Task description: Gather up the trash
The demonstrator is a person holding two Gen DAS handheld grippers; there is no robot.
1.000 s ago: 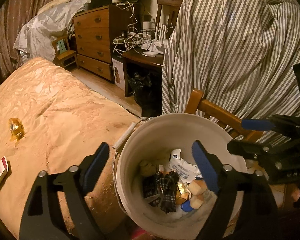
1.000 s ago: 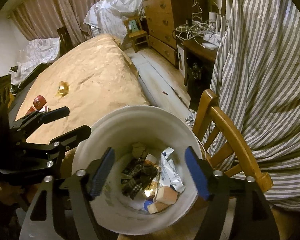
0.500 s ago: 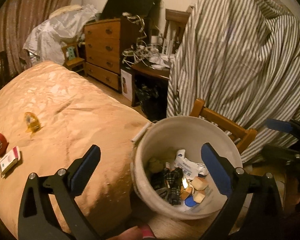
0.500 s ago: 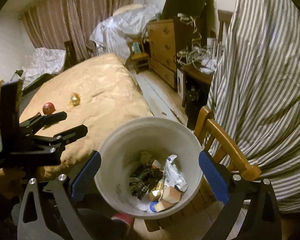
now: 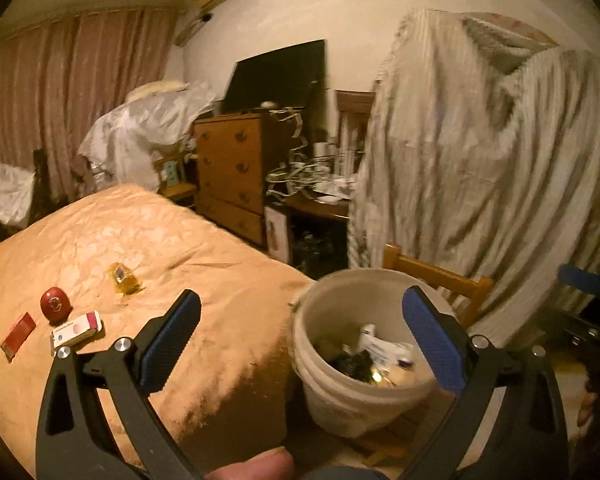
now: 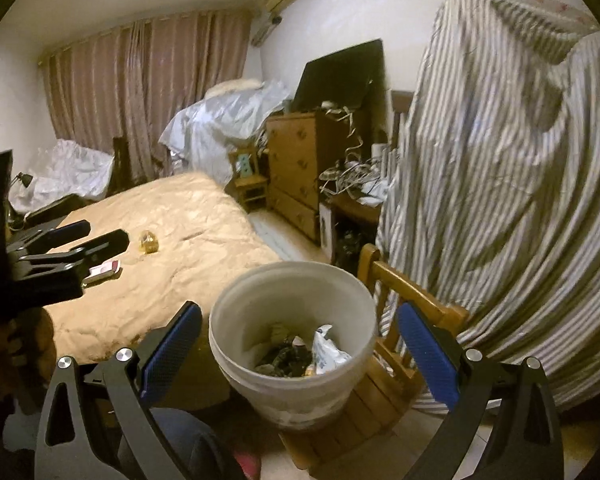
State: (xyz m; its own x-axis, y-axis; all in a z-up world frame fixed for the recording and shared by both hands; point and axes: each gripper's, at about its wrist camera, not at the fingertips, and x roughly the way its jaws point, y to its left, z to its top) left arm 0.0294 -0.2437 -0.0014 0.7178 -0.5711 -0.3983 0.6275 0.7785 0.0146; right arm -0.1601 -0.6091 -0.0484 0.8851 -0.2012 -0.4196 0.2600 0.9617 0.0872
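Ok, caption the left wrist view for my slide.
Open left gripper empty above a white plastic bucket of trash; four small items lie on the tan bedspread.

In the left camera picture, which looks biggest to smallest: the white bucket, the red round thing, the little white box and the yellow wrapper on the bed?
1. White bucket, by far the biggest.
2. Little white box.
3. Red round thing and yellow wrapper: they look about alike, and the wrapper lies farther from the camera, so I won't rank them.

Bucket's [image 5: 340,396] trash [image 5: 364,360] blurred, unidentifiable
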